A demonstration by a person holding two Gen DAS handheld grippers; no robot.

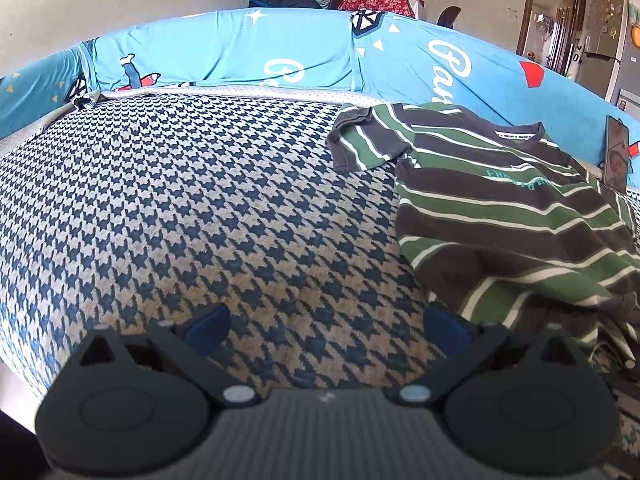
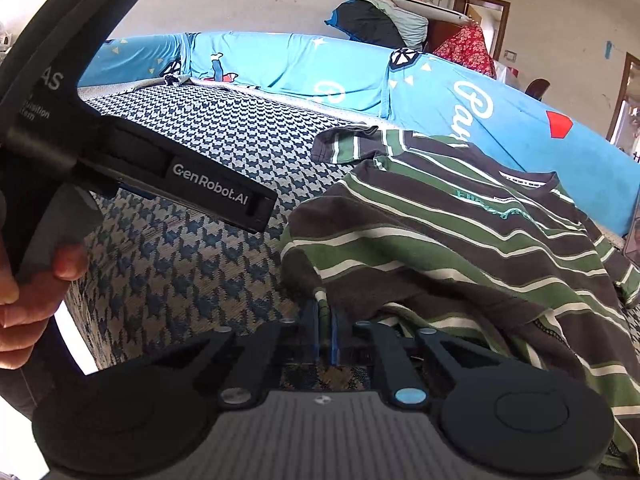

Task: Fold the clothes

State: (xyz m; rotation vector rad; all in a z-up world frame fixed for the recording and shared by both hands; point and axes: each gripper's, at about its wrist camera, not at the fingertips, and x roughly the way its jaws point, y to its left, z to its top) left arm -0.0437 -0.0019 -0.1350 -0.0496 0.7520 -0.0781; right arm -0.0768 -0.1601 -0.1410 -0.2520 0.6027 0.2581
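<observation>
- A short-sleeved T-shirt striped in green, dark brown and white lies on a sofa seat covered in blue-and-beige houndstooth woven fabric; it fills the right half of the left wrist view, collar toward the upper right, one sleeve spread toward the frame's centre top.
- The left gripper, black with blue pads, sits at the bottom centre of its own view above the houndstooth cover, its jaws spread wide and holding nothing; the right pad is just beside the shirt's lower hem.
- In the right wrist view the right gripper sits at the bottom centre, its jaws pressed together and pinching the lower left corner of the shirt's hem, which bunches and lifts into folds around them.
- The left gripper's black body, printed "GenRobot.AI", crosses the upper left of the right wrist view, with a hand gripping its handle at the left edge.
- A bright blue backrest cover printed with white lettering curves across the top of both views.
- A phone leans upright against the backrest at the right edge of the left wrist view.
</observation>
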